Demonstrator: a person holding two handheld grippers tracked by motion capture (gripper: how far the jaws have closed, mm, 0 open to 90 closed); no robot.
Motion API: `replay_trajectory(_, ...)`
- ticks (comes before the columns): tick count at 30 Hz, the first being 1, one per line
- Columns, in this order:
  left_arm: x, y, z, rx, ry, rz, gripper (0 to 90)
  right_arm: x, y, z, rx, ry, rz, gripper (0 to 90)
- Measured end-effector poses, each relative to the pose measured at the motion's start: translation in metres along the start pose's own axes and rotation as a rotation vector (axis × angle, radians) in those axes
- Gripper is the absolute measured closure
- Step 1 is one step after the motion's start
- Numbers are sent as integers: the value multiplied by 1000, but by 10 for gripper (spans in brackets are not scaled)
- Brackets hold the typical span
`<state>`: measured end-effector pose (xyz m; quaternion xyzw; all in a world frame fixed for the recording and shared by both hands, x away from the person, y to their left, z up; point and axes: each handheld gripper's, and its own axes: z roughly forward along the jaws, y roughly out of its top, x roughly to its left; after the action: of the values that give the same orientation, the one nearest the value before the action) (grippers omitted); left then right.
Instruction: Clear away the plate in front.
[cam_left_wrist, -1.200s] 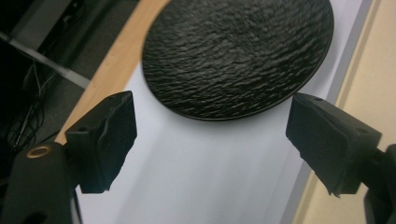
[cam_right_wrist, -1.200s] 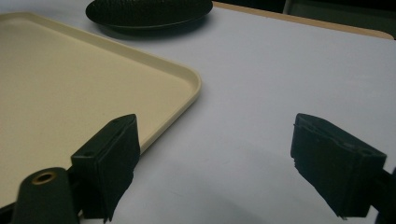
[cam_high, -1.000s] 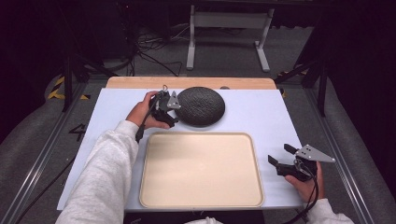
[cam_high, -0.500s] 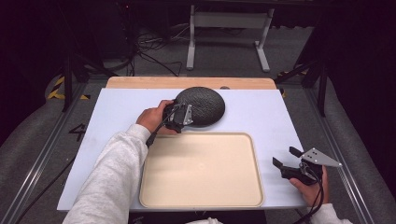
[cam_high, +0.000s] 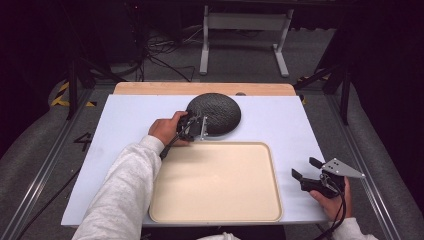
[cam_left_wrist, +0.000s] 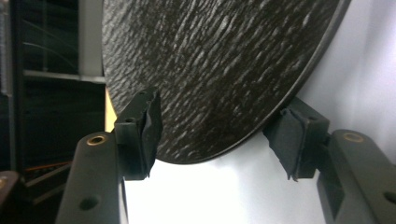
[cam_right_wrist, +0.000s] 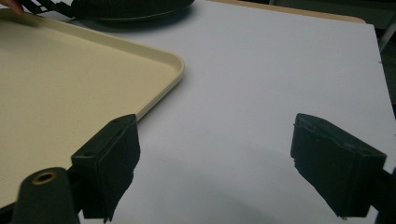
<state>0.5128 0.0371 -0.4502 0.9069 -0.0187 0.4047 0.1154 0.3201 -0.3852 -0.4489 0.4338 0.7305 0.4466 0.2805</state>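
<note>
The black plate (cam_left_wrist: 219, 70) is caught between the left gripper (cam_left_wrist: 224, 140) fingers, just closing, not yet clamped; it could be pushed off the bench (cam_high: 280, 120). The right gripper (cam_high: 307, 169) fingers are kept apart.

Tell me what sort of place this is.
Probably a lab or recording workspace, not a kitchen: a white table on a metal frame, loose cables on grey carpet, dark surroundings, and only a beige tray and black plate laid out.

There are one black plate (cam_high: 215, 112), one cream tray (cam_high: 216, 183), one white table (cam_high: 125, 125) and two grippers, the left (cam_high: 196, 128) and the right (cam_high: 306, 168).
</note>
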Motion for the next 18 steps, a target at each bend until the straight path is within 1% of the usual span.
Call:
replay_trajectory(1, -1, 0, 0, -3, -3, 6, 427, 0, 0, 0, 2, 0, 1, 163)
replay_trajectory(3, -6, 2, 1, 7, -25, 42, 587, 0, 0, 1, 3, -3, -1, 164)
replay_trajectory(4, -9, 4, 1, 19, -9, 66, 675, 0, 0, 1, 3, -3, -3, 166)
replay_trajectory(5, -13, 6, 1, 18, 17, 91, 690, 0, 0, 1, 3, -4, -2, 166)
replay_trajectory(6, -13, 6, 1, 18, 17, 91, 712, 0, 0, 1, 3, -4, -2, 166)
replay_trajectory(7, -15, 8, 1, 23, 50, 115, 712, 0, 0, 0, 0, -6, -2, 167)
replay_trajectory(8, -17, 9, 0, 20, 83, 129, 765, -1, 0, 0, -6, -6, 0, 168)
replay_trajectory(9, -16, 10, -1, 6, 97, 126, 765, -1, 0, 0, -6, -6, 0, 168)
replay_trajectory(10, -14, 12, -6, -4, 143, 116, 784, -1, 0, 0, -4, -9, 1, 169)
replay_trajectory(11, -12, 14, -9, -15, 150, 115, 827, -1, 0, -1, -6, -11, 3, 169)
replay_trajectory(12, -11, 16, -11, -21, 144, 114, 845, -1, 0, -1, -5, -10, 2, 169)
replay_trajectory(13, -12, 17, -11, -26, 154, 119, 860, -1, 0, -1, -4, -10, -1, 169)
replay_trajectory(14, -12, 19, -11, -34, 153, 104, 874, -1, 0, 0, -6, -9, -2, 169)
replay_trajectory(15, -11, 20, -12, -35, 155, 104, 875, -1, 0, 0, -5, -8, -2, 169)
replay_trajectory(18, -16, 25, -12, -19, 174, 143, 875, -1, 0, -1, -7, -11, -3, 169)
